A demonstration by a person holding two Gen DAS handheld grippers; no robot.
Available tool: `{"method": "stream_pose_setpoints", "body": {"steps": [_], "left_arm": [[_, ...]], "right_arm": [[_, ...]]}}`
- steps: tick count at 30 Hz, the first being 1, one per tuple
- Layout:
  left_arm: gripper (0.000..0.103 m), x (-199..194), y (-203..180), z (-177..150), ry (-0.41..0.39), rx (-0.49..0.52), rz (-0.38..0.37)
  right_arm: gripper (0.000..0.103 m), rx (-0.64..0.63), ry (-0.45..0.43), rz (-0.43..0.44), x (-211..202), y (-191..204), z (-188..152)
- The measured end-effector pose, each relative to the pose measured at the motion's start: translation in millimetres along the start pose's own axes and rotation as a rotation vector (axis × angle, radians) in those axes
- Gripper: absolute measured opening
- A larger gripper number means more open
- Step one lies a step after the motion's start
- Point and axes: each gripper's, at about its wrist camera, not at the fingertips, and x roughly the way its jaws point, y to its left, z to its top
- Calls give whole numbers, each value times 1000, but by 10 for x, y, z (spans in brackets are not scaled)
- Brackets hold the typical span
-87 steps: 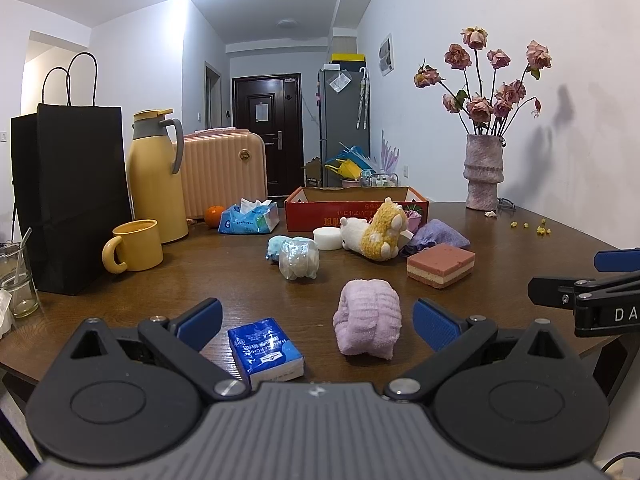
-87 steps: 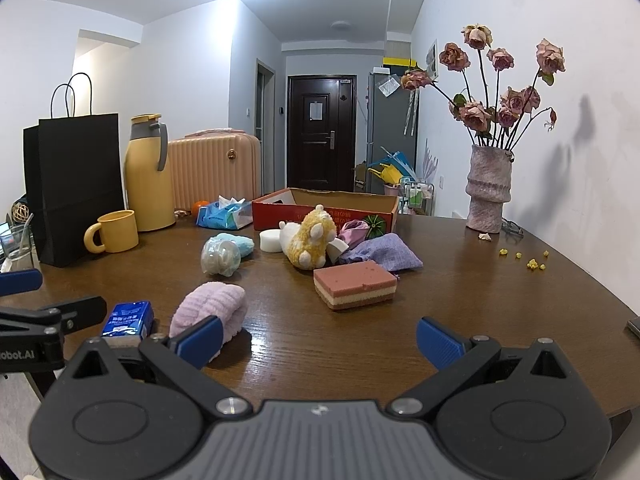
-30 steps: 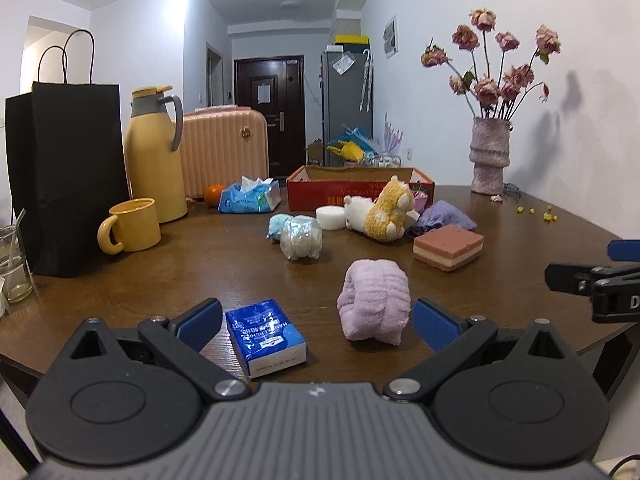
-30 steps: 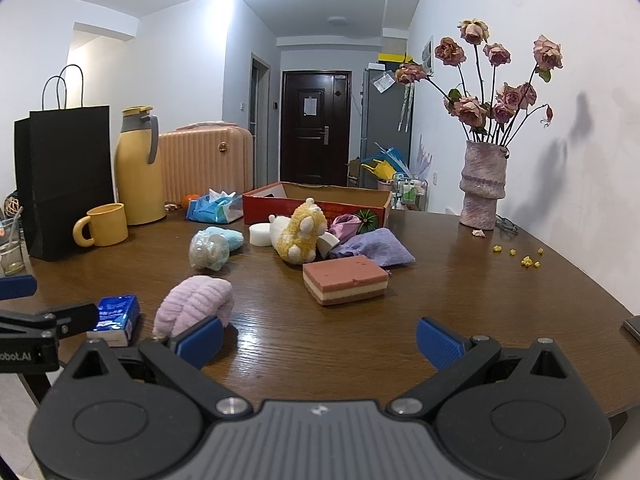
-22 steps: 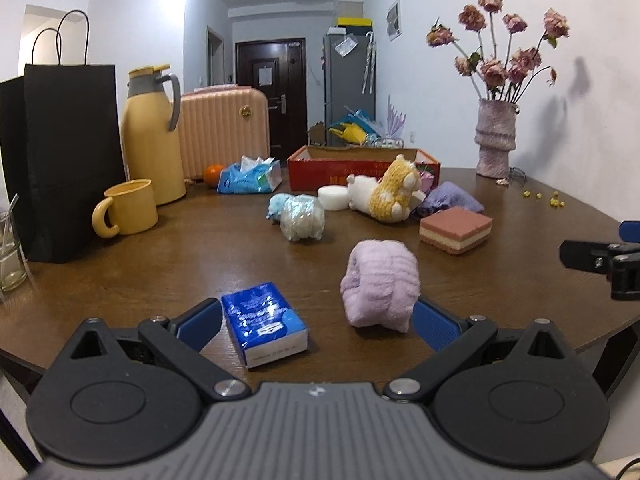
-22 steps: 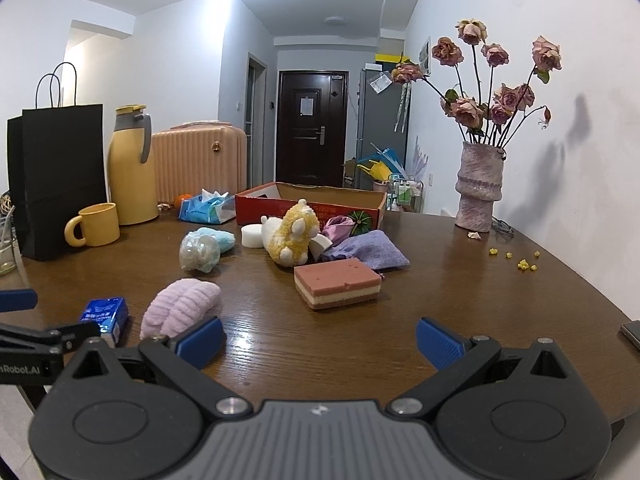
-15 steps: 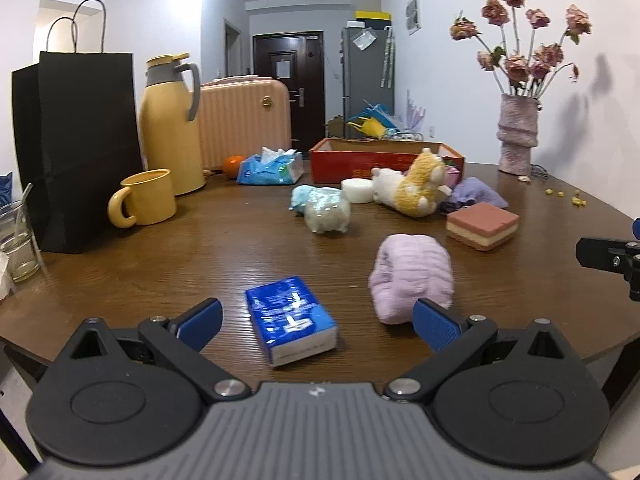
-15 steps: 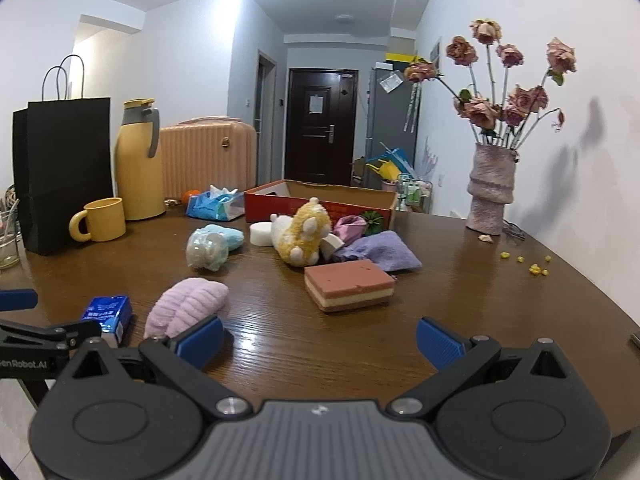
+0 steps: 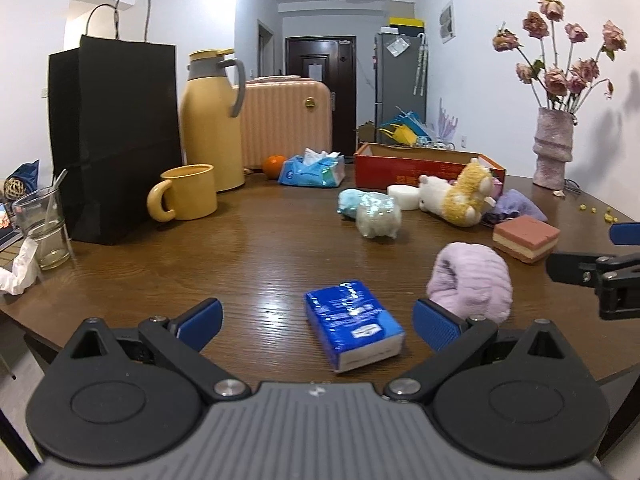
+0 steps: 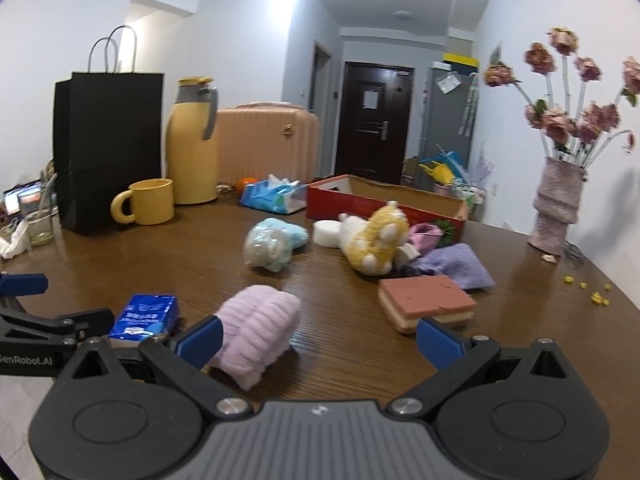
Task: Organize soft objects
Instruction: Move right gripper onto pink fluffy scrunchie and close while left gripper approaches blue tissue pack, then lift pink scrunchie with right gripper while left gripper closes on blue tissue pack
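Observation:
My left gripper (image 9: 318, 322) is open, its jaws on either side of a blue tissue pack (image 9: 352, 326) near the table's front edge. A rolled lilac towel (image 9: 470, 282) lies just right of it. My right gripper (image 10: 320, 340) is open and empty, with the towel (image 10: 256, 332) by its left finger. Farther back lie a pink sponge block (image 10: 426, 306), a purple cloth (image 10: 460, 266), a yellow and white plush toy (image 10: 372, 240), a wrapped pale bundle (image 10: 270, 246), a white round sponge (image 10: 326, 233) and a red cardboard box (image 10: 380, 200).
On the brown table (image 9: 240, 264) at the left stand a black paper bag (image 9: 116, 136), a yellow jug (image 9: 210, 118), a yellow mug (image 9: 188, 192) and a glass (image 9: 44, 228). A blue wipes pack (image 9: 314, 170) and an orange (image 9: 274, 161) lie behind. A vase of dried roses (image 9: 554, 148) stands far right.
Both grippers have turned to the left and moved forward a little. The tissue pack now sits between my left gripper's jaws. No object has moved.

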Motion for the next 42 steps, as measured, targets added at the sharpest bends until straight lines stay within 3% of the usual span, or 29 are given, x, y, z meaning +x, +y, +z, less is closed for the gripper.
{"method": "stream_pose_setpoints", "body": {"steps": [19,22,28,36,42], "left_arm": [[103,111,327,-80,18,-57,48],[103,147,357,-88,24,-66,53],[103,216,381,-120,43,-72,47],[103,321,264,-128,65,-55,20],[103,414,138,-108,89,-45,-1]], "right_arm": [[101,-56,100,123,659,434,120],[98,-66,118,123,757,488,119],[84,-75,161,108,906,504,50],[41,-63,190,133,1033,380,-12],[26,-41,159,140,1017,292,-15]]}}
